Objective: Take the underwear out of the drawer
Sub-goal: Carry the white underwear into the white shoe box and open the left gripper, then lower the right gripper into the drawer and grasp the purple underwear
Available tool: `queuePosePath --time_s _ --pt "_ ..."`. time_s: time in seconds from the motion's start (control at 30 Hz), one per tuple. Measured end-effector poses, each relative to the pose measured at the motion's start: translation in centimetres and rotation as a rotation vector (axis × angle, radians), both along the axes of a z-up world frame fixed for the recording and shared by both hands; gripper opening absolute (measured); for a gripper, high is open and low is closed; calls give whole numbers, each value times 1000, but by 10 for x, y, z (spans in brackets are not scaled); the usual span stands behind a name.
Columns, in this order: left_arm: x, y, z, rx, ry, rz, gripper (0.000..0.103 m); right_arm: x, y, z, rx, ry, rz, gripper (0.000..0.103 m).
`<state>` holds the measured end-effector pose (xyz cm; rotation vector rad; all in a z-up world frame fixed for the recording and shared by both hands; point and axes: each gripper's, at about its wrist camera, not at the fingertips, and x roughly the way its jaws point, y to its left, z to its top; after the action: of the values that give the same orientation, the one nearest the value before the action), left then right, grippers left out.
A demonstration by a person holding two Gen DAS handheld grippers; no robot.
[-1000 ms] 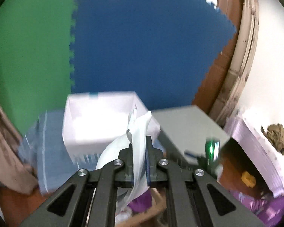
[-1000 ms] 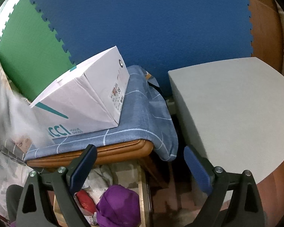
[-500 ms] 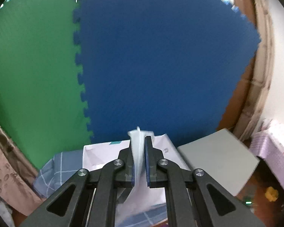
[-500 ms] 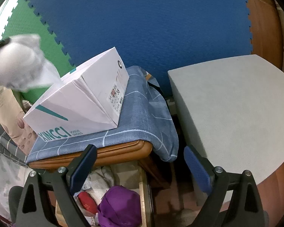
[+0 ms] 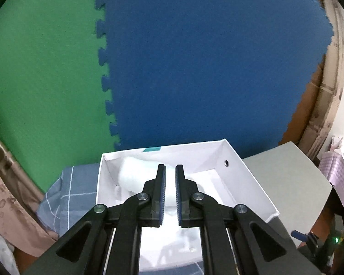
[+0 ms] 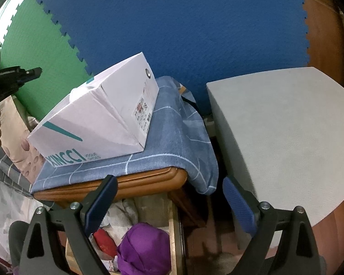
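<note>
My left gripper (image 5: 169, 183) hangs over the white shoebox (image 5: 240, 178), jaws opening above white underwear (image 5: 135, 174); my right gripper (image 6: 169, 197) gapes empty.

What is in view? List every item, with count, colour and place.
box: one, white, open-topped, on the cloth
underwear: one, white, inside the box
cloth: one, blue checked, over the wooden top
drawer: one, wooden, open beneath
purple garment: one, in the drawer
red item: one, in the drawer
grey surface: one, right of the box
foam mats: blue and green, behind
left gripper: black, over the box, jaws opening, nothing clamped
right gripper: black, open, over the drawer
</note>
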<state>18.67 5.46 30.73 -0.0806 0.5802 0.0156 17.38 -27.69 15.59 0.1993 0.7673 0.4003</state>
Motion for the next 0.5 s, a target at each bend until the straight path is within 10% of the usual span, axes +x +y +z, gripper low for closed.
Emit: queuePosePath --time_s 0.3,0.5 --pt "-106 -8 -23 56 -110 69 92 -6 19 -6 -32 29 103 95" --pt "-172 18 -70 170 -47 196 102 -18 63 -26 -126 117 302 95"
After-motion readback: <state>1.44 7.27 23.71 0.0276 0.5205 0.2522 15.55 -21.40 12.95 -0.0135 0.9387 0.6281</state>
